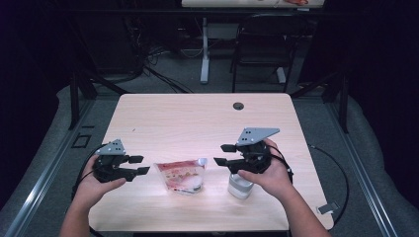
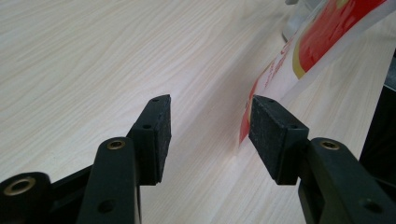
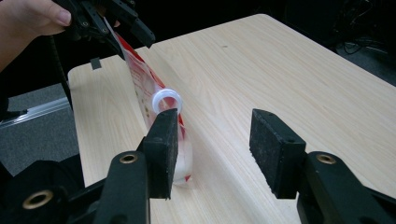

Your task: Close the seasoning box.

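A red-and-white spouted pouch (image 1: pixel 182 176) lies near the front edge of the pale wood worktop (image 1: pixel 197 118), between two hand-held grippers. The left gripper (image 1: pixel 140 165) sits at the pouch's 9 o'clock, jaws apart and clamped on nothing, one pad just beside the pouch's edge in the left gripper view. The right gripper (image 1: pixel 222 154) hovers at the pouch's 2 o'clock, jaws likewise wide apart and empty. A white container (image 1: pixel 239 185) stands at the pouch's 3 o'clock, partly under the right hand (image 1: pixel 269 175)
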